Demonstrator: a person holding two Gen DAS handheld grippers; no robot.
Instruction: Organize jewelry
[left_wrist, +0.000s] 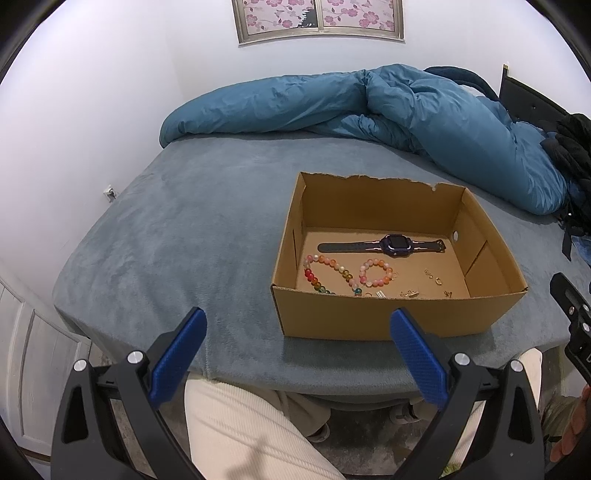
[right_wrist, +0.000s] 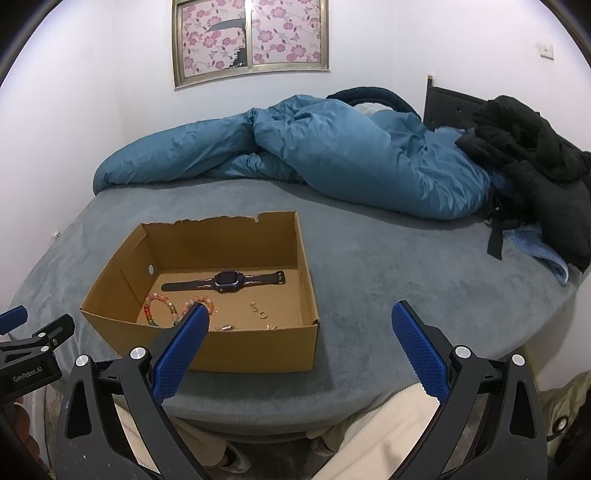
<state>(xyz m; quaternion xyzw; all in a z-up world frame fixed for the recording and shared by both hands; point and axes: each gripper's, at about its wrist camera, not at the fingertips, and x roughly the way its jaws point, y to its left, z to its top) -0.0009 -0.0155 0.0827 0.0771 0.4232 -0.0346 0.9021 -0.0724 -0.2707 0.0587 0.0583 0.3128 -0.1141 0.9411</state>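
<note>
Open brown cardboard box (left_wrist: 399, 295) on a grey-blue bed (left_wrist: 177, 240). It holds a dark purple smartwatch (left_wrist: 391, 245) lying left-right at the far wall, pastel bead bracelets (left_wrist: 375, 273), and small gold pieces (left_wrist: 436, 280). Left gripper (left_wrist: 299, 350) and right gripper (right_wrist: 299, 347) hover near, jaws spread, empty. The box lies far-right of the left gripper and far-left of the right. Only the right view shows the black jacket (right_wrist: 532, 158).
</note>
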